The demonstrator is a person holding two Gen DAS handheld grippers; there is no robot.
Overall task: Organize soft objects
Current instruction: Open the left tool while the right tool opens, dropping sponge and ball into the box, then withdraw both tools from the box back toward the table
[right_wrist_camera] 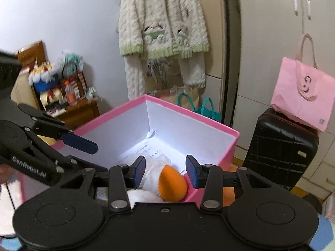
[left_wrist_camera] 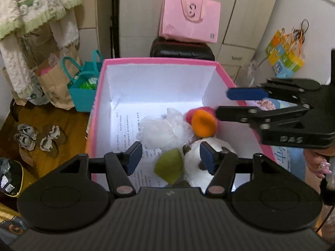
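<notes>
Seen from the left wrist view, going left to right: a teal bag (left_wrist_camera: 83,92) stands just beside the left wall of the pink box (left_wrist_camera: 98,96), whose floor is lined with printed paper. Inside lie a white puff (left_wrist_camera: 159,129), a green sponge (left_wrist_camera: 169,166), a white plush (left_wrist_camera: 194,167) and an orange sponge (left_wrist_camera: 204,124) with something red and fuzzy just behind it.

The left gripper (left_wrist_camera: 170,156) hangs over the box's near edge, jaws spread, nothing between the pads; the green sponge lies below the gap, apart from both. The right gripper (right_wrist_camera: 165,170) reaches in over the right wall, its jaws parted too, and the orange sponge (right_wrist_camera: 172,183) shows in the gap without either pad pressing on it. It looks released or falling, blurred at its edges.

Risks, as I judge them: the orange sponge is light and rounded, so it may roll off the pile toward the right wall. The two tools sit near each other over one box, and a careless withdrawal could knock fingers together or clip the thin rim and shift the box.

The white plush is partly hidden behind the left gripper's right pad (left_wrist_camera: 207,156); its dark markings cannot be made out. The near wall of the box is cut off by both tool bodies.
</notes>
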